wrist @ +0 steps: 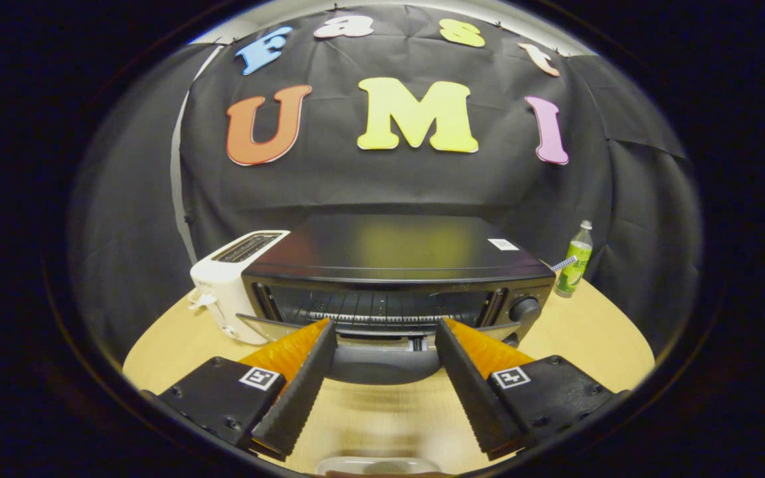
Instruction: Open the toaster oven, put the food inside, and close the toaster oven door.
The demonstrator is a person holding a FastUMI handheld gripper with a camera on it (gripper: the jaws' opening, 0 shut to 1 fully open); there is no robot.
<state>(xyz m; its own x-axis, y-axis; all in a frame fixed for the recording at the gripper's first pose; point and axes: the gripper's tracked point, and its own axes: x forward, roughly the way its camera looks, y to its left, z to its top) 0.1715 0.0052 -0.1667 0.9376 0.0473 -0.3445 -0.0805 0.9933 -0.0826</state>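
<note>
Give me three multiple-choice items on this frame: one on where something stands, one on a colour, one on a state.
1. Where does the white toaster stand?
A. On top of the toaster oven
B. Beside the toaster oven, on the side away from its knob
C. Between the gripper's fingers

2. What colour is the label on the bottle?
A. Green
B. Red
C. Blue

3. What state is the toaster oven door in?
A. Shut flat against the front
B. Taken off and lying on the table
C. Swung down open

Answers:
1. B: the toaster sits on the table against the toaster oven, opposite the end with the knob.
2. A: the label wrapping the bottle is green.
3. C: the racks inside show, and the door hangs down just ahead of the open, empty gripper.
</note>
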